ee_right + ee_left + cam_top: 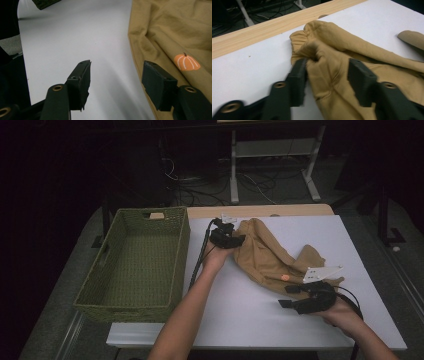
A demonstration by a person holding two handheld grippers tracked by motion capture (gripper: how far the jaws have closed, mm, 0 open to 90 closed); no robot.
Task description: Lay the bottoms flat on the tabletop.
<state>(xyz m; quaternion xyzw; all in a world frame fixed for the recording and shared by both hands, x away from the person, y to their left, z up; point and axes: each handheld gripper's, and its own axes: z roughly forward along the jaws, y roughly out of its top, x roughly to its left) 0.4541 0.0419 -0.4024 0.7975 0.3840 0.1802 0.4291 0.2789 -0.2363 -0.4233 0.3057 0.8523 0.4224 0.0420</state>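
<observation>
So nearest to us the right gripper sits at the near right of the white table, jaws apart with nothing between them, one jaw over bare table and the other just over the near edge of the tan garment, close to its little orange pumpkin patch. The garment lies crumpled across the middle-right of the table, running from the near right up to the far middle. At that far end our left gripper has its jaws standing apart around a bunched fold, one pad touching cloth but not clamping it. We reckon this thing is light, floppy and not fragile, so it'll sag and drag; best to pinch a thick gathered bit like the elastic hem. The green woven basket sits left, well apart.
</observation>
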